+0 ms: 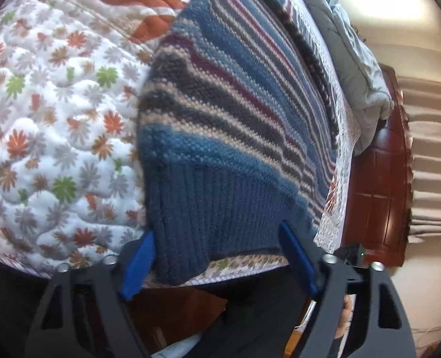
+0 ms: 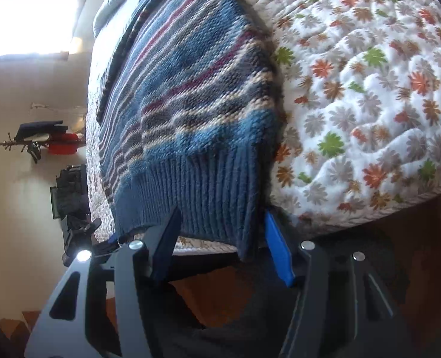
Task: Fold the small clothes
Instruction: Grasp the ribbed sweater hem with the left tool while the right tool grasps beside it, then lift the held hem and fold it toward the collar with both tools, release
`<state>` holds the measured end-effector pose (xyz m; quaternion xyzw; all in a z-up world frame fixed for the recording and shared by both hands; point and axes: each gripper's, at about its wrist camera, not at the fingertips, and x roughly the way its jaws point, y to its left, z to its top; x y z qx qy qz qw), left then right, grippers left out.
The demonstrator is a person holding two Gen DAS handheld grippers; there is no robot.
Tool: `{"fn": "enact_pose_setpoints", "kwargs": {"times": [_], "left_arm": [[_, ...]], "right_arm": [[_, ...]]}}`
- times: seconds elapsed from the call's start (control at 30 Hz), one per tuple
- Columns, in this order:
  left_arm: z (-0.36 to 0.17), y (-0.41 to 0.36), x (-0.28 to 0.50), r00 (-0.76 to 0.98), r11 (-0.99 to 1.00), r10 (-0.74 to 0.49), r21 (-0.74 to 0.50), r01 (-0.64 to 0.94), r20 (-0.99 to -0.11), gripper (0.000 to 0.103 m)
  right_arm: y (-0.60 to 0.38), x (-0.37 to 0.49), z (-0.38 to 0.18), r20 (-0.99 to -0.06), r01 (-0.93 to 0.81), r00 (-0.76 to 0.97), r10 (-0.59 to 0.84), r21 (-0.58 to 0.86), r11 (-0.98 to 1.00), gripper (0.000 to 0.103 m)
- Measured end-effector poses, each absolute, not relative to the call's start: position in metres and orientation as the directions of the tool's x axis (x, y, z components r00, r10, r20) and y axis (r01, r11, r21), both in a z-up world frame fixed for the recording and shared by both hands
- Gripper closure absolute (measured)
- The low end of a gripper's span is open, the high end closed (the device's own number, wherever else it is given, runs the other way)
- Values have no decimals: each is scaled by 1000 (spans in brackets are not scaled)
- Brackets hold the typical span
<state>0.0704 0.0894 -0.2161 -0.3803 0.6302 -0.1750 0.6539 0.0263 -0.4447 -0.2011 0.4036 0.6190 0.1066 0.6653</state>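
Our left gripper [image 1: 217,256] and right gripper [image 2: 223,238] each straddle the striped knit sweater's [image 1: 226,119] ribbed hem [image 2: 208,191], fingers partly open, apparently not yet pinching. It lies flat on the floral quilt [image 1: 56,125]. We should bite both corners evenly before lifting.

The far end of the striped knit sweater [image 1: 220,113] runs out past the top edge in both views, so its collar and sleeves cannot be told. Its ribbed hem [image 2: 214,197] is blurred where it hangs over the bed's edge. Whether either gripper's pads press the knit is perhaps undecidable.
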Motion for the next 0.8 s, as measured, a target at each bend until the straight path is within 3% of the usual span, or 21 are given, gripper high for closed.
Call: {"fn": "enact_pose_setpoints", "kwargs": {"times": [0.17,0.27,0.33,0.4,0.5,0.8], "left_arm": [[-222,92,67,131,653,-710,-717,-245,-692,59],[-223,92,65,130,653,-710,-716,-245,-692,67],[-222,95,63,133,649,-713,-720,-245,-689,73],[-222,96,63,142,642,-717,-726,-247,-682,82],[-223,101,63,156,615,-736,-747,-252,-658,86],[-197,108,74,226,568,-766,-799,-197,-601,89]], "right_arm": [[-438,24,-204,-728,354,214,651,679,643,47],[-436,27,-205,-726,354,218,652,681,641,50],[-435,28,-204,-726,348,221,651,683,642,65],[-434,29,-202,-718,345,229,658,692,634,88],[-433,33,-193,-709,317,249,660,704,636,93],[-432,51,-150,-646,233,348,680,762,604,94]]}}
